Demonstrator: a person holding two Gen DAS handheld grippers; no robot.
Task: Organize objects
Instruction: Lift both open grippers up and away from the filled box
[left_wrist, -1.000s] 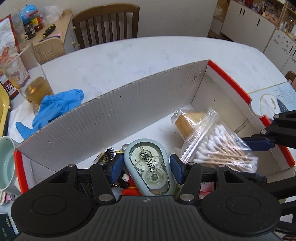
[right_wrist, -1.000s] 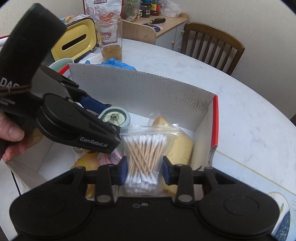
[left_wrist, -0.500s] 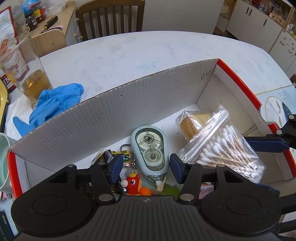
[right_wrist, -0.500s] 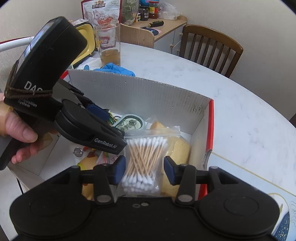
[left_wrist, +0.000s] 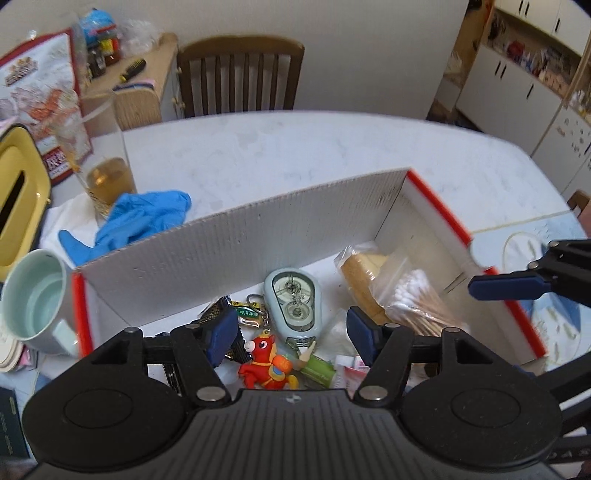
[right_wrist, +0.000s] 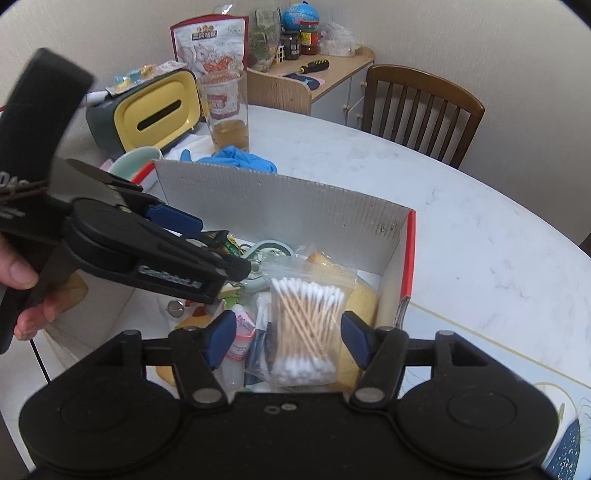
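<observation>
A red-edged cardboard box (left_wrist: 258, 236) sits on the white counter (left_wrist: 295, 147), its tall grey back wall hiding the counter just behind it. Inside lie a tape dispenser (left_wrist: 293, 302), a red toy horse (left_wrist: 266, 365), a bag of cotton swabs (right_wrist: 304, 328) and a wrapped sponge (left_wrist: 360, 266) that the bag partly covers. The left gripper (left_wrist: 291, 334) hangs above the box over the dispenser and the horse; its jaws have just been opening, stand apart and press on nothing. The right gripper (right_wrist: 284, 338) hangs over the swab bag; its jaws have also just been opening, and the bag lies between them with a gap on each side, not gripped. From the right wrist view the left gripper (right_wrist: 207, 254) cuts across the box's left half and hides much of what lies there; a hand (right_wrist: 22, 291) on its handle is cropped at the frame edge. Small packets and a green item under both grippers are too cluttered to name. Beyond the box wall sit a blue glove (left_wrist: 144, 218), a glass (left_wrist: 107, 166) of amber drink, a mug (left_wrist: 35, 299) and a yellow tissue box (right_wrist: 155, 110), all well apart from the jaws. A chair (left_wrist: 240, 77) stands at the counter's far side.
</observation>
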